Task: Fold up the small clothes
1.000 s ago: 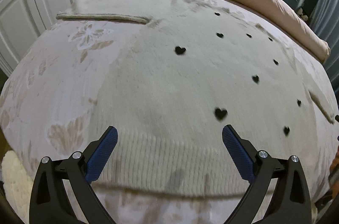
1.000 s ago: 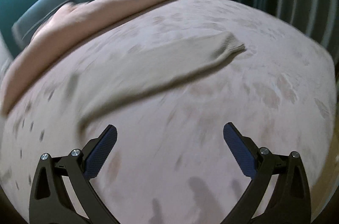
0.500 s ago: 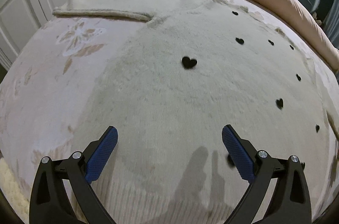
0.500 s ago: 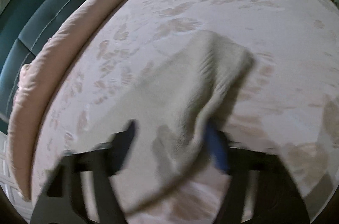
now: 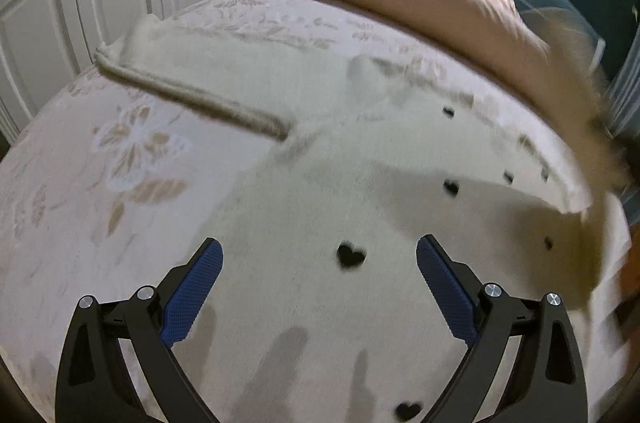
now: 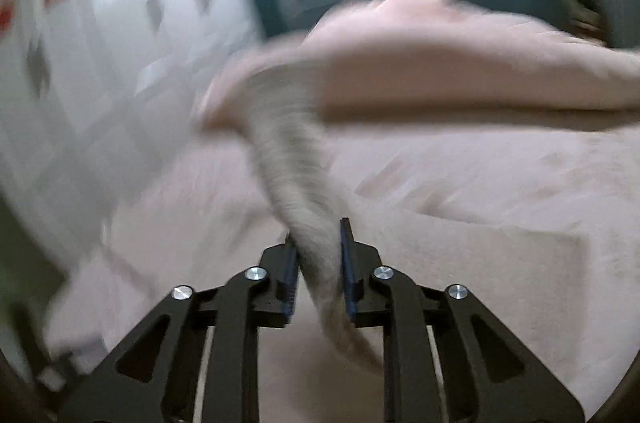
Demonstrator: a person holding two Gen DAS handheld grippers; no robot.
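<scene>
With the sweater [image 5: 304, 215] spread on the bed [image 5: 80, 207], its sleeve [image 6: 304, 207] is clamped in the right gripper [image 6: 318, 263] — slippage is risked by the thin bite — while the left gripper [image 5: 318, 287] is held open above the body.

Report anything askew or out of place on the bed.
One sleeve of the cream sweater is off the bed, pinched in the right gripper and lifted; the other sleeve lies flat. Nothing looks damaged or spilled.
</scene>
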